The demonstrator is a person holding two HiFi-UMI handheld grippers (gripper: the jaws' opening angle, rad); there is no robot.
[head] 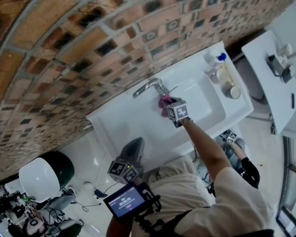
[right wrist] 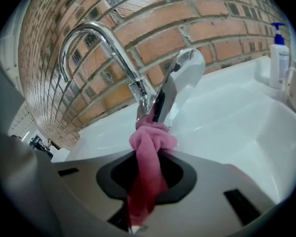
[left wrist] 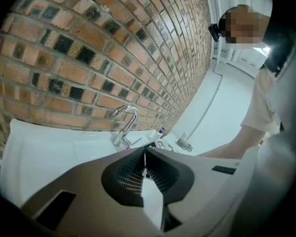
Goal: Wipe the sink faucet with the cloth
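- At the white sink [head: 123, 127] under a brick wall, my right gripper [right wrist: 150, 154] presses a pink cloth [right wrist: 150, 142] to the foot of the chrome faucet [right wrist: 101, 38], just below its lever [right wrist: 180, 75].
- Its fingers [right wrist: 187, 174] are clamped on the cloth, with a twisted wad bunched ahead of the tips and the tail trailing back between them.
- My left gripper [left wrist: 145, 157] hangs low in front of the counter, well apart from the faucet. Its fingers [left wrist: 172, 174] are pressed together with nothing between them.
- Wiping appears to be under way at the base, and by my judgement the arched spout above is not yet covered.
- To do it well, I'd lead with the wad so only cloth meets chrome, then run it up the neck and over the arch in one stroke.
- Since the lever stands right beside the wad, a hard shove could lift it and start the water, so light sideways pressure suits.
- A firm grip matters, because the cloth could snag on the lever and pull free.
- Off at the basin's far corner, a soap bottle [right wrist: 278, 53] stands well clear of the stroke.
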